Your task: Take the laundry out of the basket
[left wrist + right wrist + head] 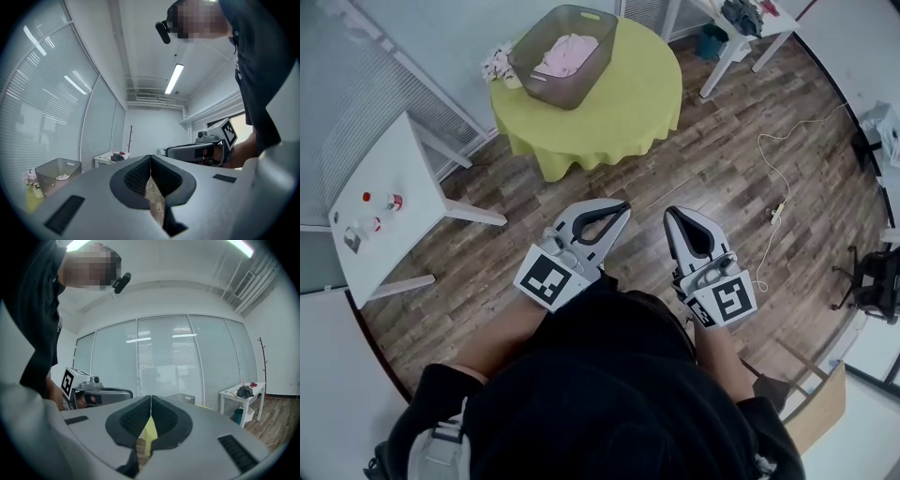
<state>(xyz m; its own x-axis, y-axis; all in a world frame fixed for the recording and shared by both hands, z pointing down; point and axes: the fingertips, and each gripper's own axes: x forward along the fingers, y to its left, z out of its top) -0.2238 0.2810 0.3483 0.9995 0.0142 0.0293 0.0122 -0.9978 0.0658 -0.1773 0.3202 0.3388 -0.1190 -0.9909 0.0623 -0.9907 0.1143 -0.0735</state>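
Now our left gripper (pixel 623 205): clenched, empty
Our right gripper (pixel 668 213): clenched, empty
Basket (pixel 574 94): on green table (pixel 628 103), laundry (pixel 567 53) inside

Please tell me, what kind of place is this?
Probably an office room: glass walls with blinds, a ceiling strip light and a white desk. A round green table holds the laundry basket.

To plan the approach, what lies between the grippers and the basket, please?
In the head view, only wooden floor and green tablecloth before the basket.
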